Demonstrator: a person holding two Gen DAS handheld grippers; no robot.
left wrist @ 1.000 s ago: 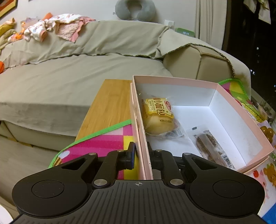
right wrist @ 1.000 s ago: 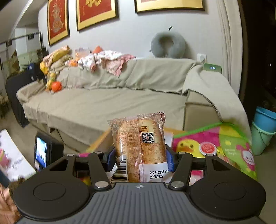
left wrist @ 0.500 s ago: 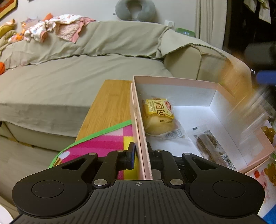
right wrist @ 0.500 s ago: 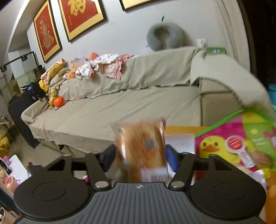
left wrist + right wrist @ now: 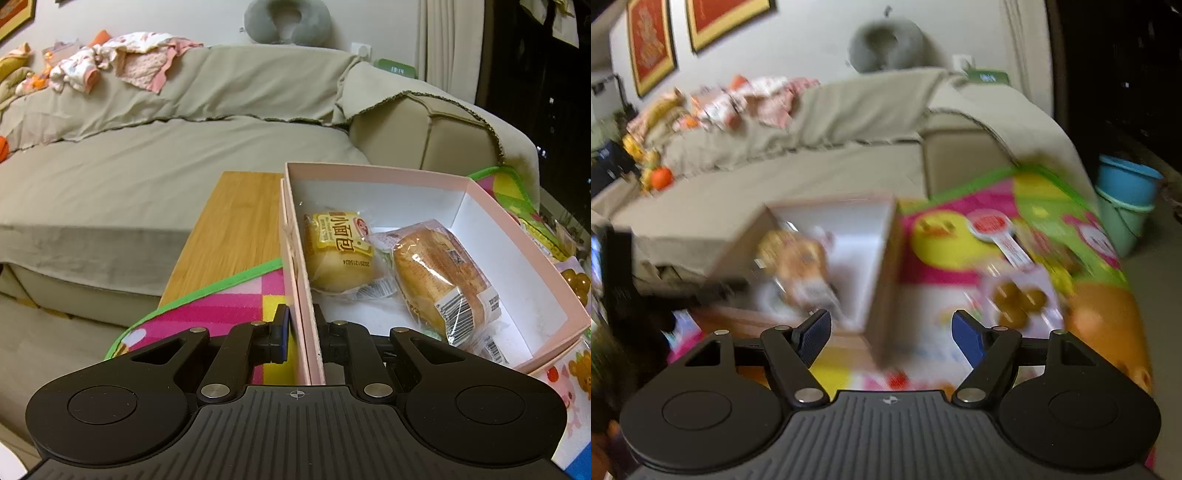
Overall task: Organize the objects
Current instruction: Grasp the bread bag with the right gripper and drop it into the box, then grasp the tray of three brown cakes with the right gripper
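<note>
A pink box (image 5: pixel 517 240) with a white inside stands on a colourful play mat. My left gripper (image 5: pixel 301 334) is shut on the box's near left wall. Inside lie a yellow-labelled bread bun (image 5: pixel 338 254) and a brown wrapped bun (image 5: pixel 441 277), the latter resting over another packet. In the blurred right wrist view the box (image 5: pixel 882 273) sits ahead and to the left, with the buns (image 5: pixel 798 254) in it. My right gripper (image 5: pixel 890 334) hangs above the box's near corner, jaws opening, nothing between them.
A beige sofa (image 5: pixel 166 155) runs behind, with clothes (image 5: pixel 125 59) on its back. A wooden board (image 5: pixel 236 225) lies left of the box. The play mat (image 5: pixel 1015 258) carries a packet of brown balls (image 5: pixel 1019 299). Stacked blue buckets (image 5: pixel 1126 199) stand at the right.
The right gripper came down over the box, opened and let go of the brown wrapped bun, which now lies in the box. The left gripper kept its hold on the wall.
</note>
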